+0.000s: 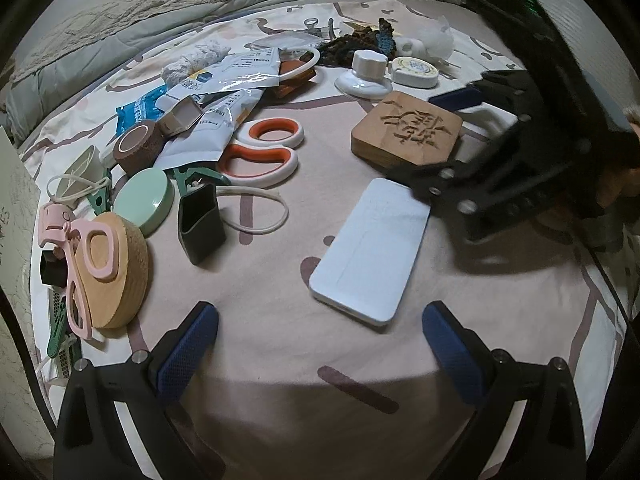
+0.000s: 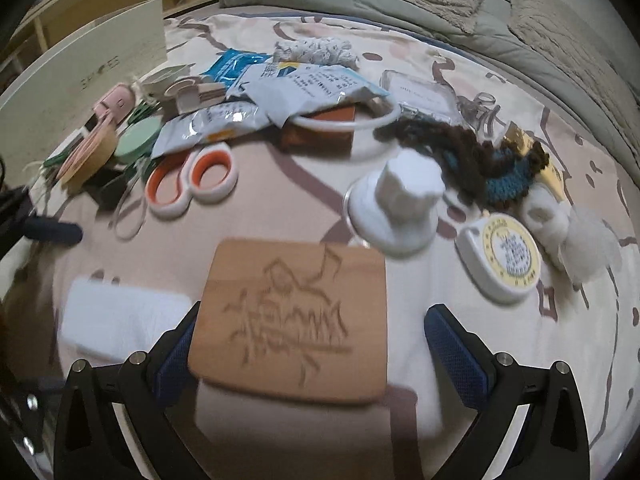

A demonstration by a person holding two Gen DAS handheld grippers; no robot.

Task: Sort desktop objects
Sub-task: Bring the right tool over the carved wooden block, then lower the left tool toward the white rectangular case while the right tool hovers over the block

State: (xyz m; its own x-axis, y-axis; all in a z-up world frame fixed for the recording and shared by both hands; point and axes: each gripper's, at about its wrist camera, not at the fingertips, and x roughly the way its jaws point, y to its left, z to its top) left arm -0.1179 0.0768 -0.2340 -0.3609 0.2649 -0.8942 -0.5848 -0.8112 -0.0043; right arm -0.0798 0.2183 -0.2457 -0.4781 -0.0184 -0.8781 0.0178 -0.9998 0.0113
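here your right gripper (image 2: pixel 310 350) has its blue, dimple-textured fingers spread wide, and the carved wooden block (image 2: pixel 290 320) sits low in the centre of the right wrist view between them, its left edge against or just by the left finger while the right finger stands clear of it. that block is a flat, rounded-corner square of pale brown wood with grooved characters cut into its face; it lies on the pink-and-cream patterned sheet (image 2: pixel 520 360). your left gripper (image 1: pixel 320 346) is also spread apart, holding nothing, at the bottom of the left wrist view. just above it, a smooth white rectangular slab (image 1: pixel 370 250) lies flat, slanted across the centre. farther up, the orange-and-white scissors (image 1: pixel 262 152) rest by crinkled foil packets (image 1: pixel 224 92). at the left edge you have a mint round lid (image 1: pixel 144 200), a woven-sided disc (image 1: pixel 120 272) and a roll of brown tape (image 1: pixel 138 148).
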